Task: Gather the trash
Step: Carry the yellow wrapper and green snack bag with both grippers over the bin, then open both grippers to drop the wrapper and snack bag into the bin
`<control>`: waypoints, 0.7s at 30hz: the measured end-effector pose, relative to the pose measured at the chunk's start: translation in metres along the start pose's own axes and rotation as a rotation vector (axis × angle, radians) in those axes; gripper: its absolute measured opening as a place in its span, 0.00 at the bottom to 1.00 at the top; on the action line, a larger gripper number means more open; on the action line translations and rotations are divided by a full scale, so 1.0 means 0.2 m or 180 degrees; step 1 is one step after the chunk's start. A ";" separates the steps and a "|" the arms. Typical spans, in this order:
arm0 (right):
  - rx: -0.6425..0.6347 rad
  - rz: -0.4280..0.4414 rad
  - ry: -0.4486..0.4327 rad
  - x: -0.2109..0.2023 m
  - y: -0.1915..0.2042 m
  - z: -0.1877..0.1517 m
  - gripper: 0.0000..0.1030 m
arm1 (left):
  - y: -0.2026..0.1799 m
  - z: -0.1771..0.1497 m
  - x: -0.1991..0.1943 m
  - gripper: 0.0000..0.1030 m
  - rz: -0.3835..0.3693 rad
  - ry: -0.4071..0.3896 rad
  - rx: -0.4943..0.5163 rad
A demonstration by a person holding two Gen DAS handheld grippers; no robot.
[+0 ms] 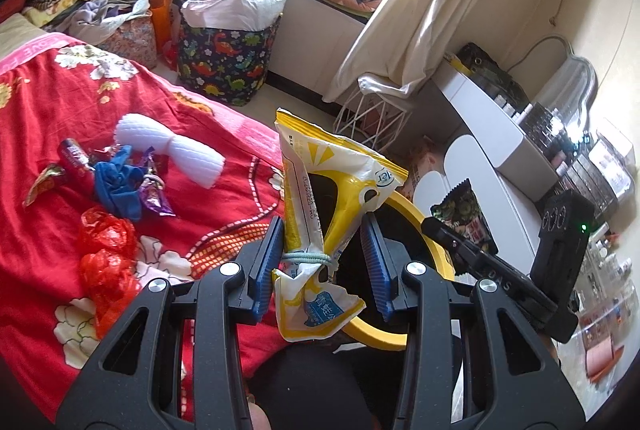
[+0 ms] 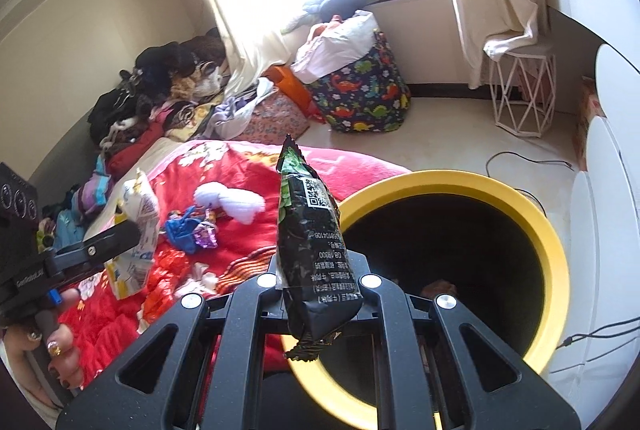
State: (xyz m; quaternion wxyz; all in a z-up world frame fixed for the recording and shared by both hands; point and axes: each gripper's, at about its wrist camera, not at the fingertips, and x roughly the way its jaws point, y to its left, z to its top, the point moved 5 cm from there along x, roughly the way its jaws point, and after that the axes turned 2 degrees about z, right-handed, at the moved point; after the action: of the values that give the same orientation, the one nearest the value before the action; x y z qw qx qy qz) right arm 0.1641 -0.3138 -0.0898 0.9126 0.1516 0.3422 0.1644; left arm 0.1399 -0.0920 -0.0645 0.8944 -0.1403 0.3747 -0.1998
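Observation:
My left gripper (image 1: 324,230) is shut on a yellow and white snack bag (image 1: 316,189) tied with a band, held above the edge of the red bed cover. My right gripper (image 2: 316,266) is shut on a dark green snack bag (image 2: 310,230), held upright over the near rim of the yellow-rimmed black bin (image 2: 552,238). The bin's rim also shows behind the left gripper (image 1: 416,213). The right gripper and its green bag (image 1: 464,213) show at the right of the left wrist view. More trash lies on the bed: candy wrappers (image 1: 154,189), a red plastic bag (image 1: 106,254), white foam (image 1: 168,149).
A blue cloth (image 1: 116,181) lies among the wrappers on the red floral bed cover (image 1: 48,133). A dinosaur-print hamper (image 2: 364,93) and a white wire stool (image 2: 520,97) stand on the floor by the window. White furniture (image 1: 492,133) stands right of the bin.

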 end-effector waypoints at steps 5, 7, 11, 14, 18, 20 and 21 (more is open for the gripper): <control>0.0111 -0.0085 -0.0002 0.00 -0.08 -0.01 0.10 | -0.06 -0.01 0.04 0.31 -0.0026 0.0062 0.0063; 0.0150 -0.0120 -0.0001 0.00 -0.12 -0.02 0.10 | -0.08 -0.02 0.06 0.31 -0.0038 0.0091 0.0086; 0.0216 -0.0172 0.0005 0.00 -0.16 -0.02 0.10 | -0.12 -0.03 0.10 0.31 -0.0072 0.0159 0.0145; 0.0270 -0.0201 0.0009 0.00 -0.20 -0.03 0.10 | -0.16 -0.05 0.15 0.31 -0.0102 0.0213 0.0189; 0.0330 -0.0234 0.0013 0.00 -0.24 -0.04 0.10 | -0.19 -0.07 0.20 0.31 -0.0138 0.0289 0.0243; 0.0366 -0.0256 0.0018 0.00 -0.26 -0.05 0.10 | -0.22 -0.09 0.23 0.31 -0.0160 0.0339 0.0269; 0.0388 -0.0262 0.0023 0.00 -0.27 -0.05 0.10 | -0.23 -0.09 0.25 0.31 -0.0169 0.0355 0.0277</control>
State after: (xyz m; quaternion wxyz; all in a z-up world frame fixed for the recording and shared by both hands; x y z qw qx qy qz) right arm 0.1678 -0.3618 -0.1181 0.9064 0.1921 0.3609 0.1061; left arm 0.1466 -0.1570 -0.0890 0.8718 -0.0998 0.4111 -0.2470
